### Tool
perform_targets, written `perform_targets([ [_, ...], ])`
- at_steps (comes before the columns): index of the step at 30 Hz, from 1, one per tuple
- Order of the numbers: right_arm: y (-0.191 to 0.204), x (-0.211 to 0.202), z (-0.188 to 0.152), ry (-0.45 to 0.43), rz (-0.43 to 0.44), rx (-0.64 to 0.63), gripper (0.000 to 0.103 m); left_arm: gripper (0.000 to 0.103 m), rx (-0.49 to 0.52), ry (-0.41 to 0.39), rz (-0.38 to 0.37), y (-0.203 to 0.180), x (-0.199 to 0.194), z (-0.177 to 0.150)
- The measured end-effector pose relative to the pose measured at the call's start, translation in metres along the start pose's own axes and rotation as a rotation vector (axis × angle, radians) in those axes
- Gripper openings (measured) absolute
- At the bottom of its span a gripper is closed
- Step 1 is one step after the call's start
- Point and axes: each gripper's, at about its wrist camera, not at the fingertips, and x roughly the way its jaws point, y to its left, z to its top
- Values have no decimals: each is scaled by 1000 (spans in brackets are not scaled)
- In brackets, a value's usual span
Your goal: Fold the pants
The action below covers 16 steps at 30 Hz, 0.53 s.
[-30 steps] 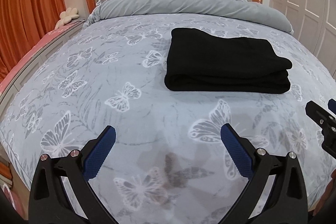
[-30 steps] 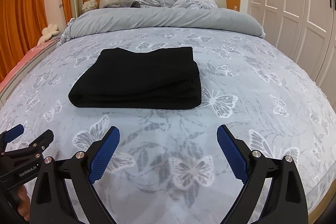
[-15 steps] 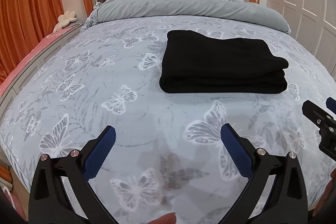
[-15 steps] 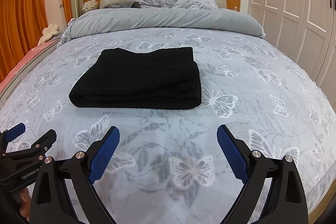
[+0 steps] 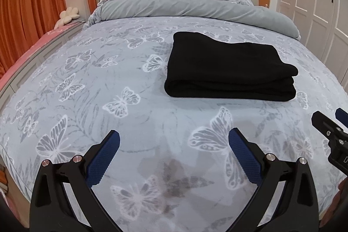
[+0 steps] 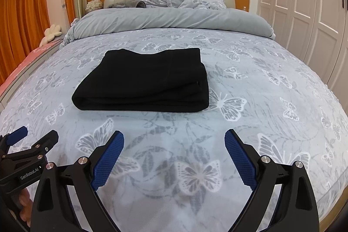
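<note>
Apparently the folding is finished: the pants (image 5: 230,71) lie stacked on the bed (image 5: 108,84), while the left gripper (image 5: 174,151) and right gripper (image 6: 174,151) are held apart, empty; nothing more seems needed.

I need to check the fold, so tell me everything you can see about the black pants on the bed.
The black pants lie folded into a compact, roughly rectangular stack of several layers, flat on the butterfly-print bedspread. The fabric looks soft, thick and matte, with a faint seam across the top. The rounded fold faces the cameras; layered edges show at the right end. Only the bedspread touches them; both open grippers stay clear.
</note>
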Motion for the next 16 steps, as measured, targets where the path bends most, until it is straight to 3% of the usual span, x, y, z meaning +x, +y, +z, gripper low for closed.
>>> perform_targets([
  [3,0,1,0,1,2,-4,92,98,-11,-34,62,0,-1,-2],
  [7,-1,1,0,1,6,-5,92,98,12,-24,63,-1,1,-2],
  [10,0,1,0,1,2,-6,92,98,36,-30,32,-3,-3,0],
  [12,0,1,0,0,3,-3,92,98,42,-23,-33,-3,-6,1],
  [16,0,1,0,2,2,-6,92,98,39,-6,-53,-4,-4,0],
])
